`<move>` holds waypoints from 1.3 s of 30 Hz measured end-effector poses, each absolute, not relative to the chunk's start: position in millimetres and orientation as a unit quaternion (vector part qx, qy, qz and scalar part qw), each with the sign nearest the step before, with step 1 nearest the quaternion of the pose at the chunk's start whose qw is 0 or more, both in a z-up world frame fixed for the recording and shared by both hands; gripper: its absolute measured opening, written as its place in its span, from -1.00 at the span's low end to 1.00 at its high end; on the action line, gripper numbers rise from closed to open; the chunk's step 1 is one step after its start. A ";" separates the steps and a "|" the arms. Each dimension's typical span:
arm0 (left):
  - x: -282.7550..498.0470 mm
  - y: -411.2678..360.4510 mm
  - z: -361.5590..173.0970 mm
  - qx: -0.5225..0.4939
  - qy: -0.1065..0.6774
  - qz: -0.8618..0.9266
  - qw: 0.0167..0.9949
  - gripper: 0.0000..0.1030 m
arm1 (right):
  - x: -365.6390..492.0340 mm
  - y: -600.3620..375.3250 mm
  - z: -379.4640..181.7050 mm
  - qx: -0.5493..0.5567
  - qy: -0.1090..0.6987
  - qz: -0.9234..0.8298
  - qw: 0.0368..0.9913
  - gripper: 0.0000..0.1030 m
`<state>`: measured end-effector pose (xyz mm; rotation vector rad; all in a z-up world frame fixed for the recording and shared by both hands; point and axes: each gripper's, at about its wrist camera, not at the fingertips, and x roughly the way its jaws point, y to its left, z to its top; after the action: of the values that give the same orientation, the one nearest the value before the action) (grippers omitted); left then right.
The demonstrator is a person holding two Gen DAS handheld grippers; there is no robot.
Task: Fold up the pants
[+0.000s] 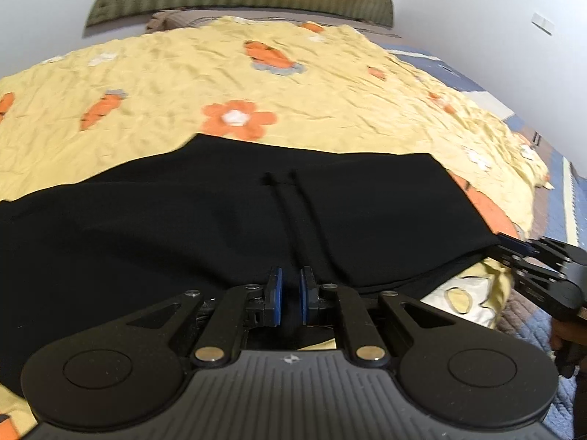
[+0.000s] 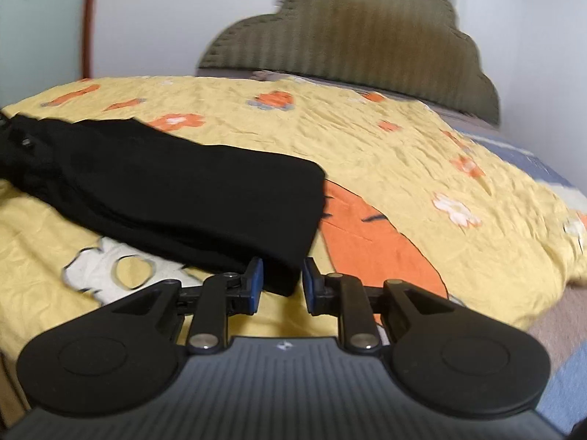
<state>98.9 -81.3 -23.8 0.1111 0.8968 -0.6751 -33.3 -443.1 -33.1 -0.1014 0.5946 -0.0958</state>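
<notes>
on the left, our left gripper [image 1: 290, 293] sat over the near edge of the black pants [image 1: 220, 227], which lay spread across the yellow bedspread [image 1: 312, 84]. its blue pads [image 1: 278, 295] stood close together with a narrow gap between them. dark cloth lay in that gap, but we could not tell whether the pads were actually pinching it. two thin cords [image 1: 290, 212] ran from the far part of the pants toward that gripper.

further right, our right gripper [image 2: 281, 284] was at the near right corner of the pants, its jaws released and standing apart, with the corner of the cloth between them but not yet squeezed.

we judged the main risk to be an uneven lift: if the right jaws closed on only one layer, or missed the corner, the fold would drag and bunch. the loose cords could also get trapped in the fold. the cloth looked soft and limp, so it would likely sag between the two grippers.

for room, the bedspread was open beyond the pants toward the green headboard [image 2: 352, 33], and also to the right. the right edge of the bed dropped away near the right gripper, so a fold carried away from us looked safer than one drifting right.
</notes>
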 end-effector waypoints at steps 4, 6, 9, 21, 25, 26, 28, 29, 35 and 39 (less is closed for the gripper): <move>96.6 -99.9 -24.2 0.055 0.427 -0.333 0.839 -0.82 | -22.9 -454.2 -42.6 -0.002 0.289 -0.070 0.955 -0.61; 95.5 -105.0 -23.1 0.057 0.426 -0.335 0.838 -0.82 | -20.7 -456.8 -44.8 0.016 0.288 -0.061 0.955 -0.89; 97.0 -108.2 -22.1 0.060 0.426 -0.336 0.838 -0.82 | -22.9 -452.9 -43.9 -0.007 0.294 -0.069 0.953 -0.91; 99.6 -144.7 -24.5 0.077 0.429 -0.365 0.822 -0.81 | -34.2 -491.2 7.7 0.034 0.290 -0.017 0.956 -0.64; 99.3 -175.2 -24.1 0.085 0.410 -0.388 0.821 -0.81 | 10.3 -520.5 22.7 0.081 0.257 -0.022 0.963 -0.52; 99.7 -182.3 -26.0 0.093 0.406 -0.388 0.822 -0.81 | 28.6 -526.3 16.4 0.099 0.268 -0.018 0.958 -0.51; 101.0 -191.7 -32.6 0.105 0.407 -0.386 0.822 -0.81 | 64.0 -537.0 -1.6 0.141 0.291 -0.003 0.946 -0.51; 102.3 -195.5 -37.9 0.111 0.413 -0.384 0.818 -0.81 | 78.5 -540.8 -10.5 0.159 0.305 0.002 0.939 -0.51; 98.7 -196.3 -55.4 0.124 0.415 -0.389 0.813 -0.77 | 123.0 -562.0 -44.8 0.269 0.338 0.034 0.901 -0.42; 93.3 -195.7 -55.6 0.125 0.409 -0.400 0.811 -0.59 | 128.5 -564.2 -50.4 0.282 0.350 0.041 0.892 -0.71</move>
<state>93.3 -195.7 -55.6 0.2669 0.8736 -0.8553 128.5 -564.2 -50.4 0.5844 0.7265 0.0845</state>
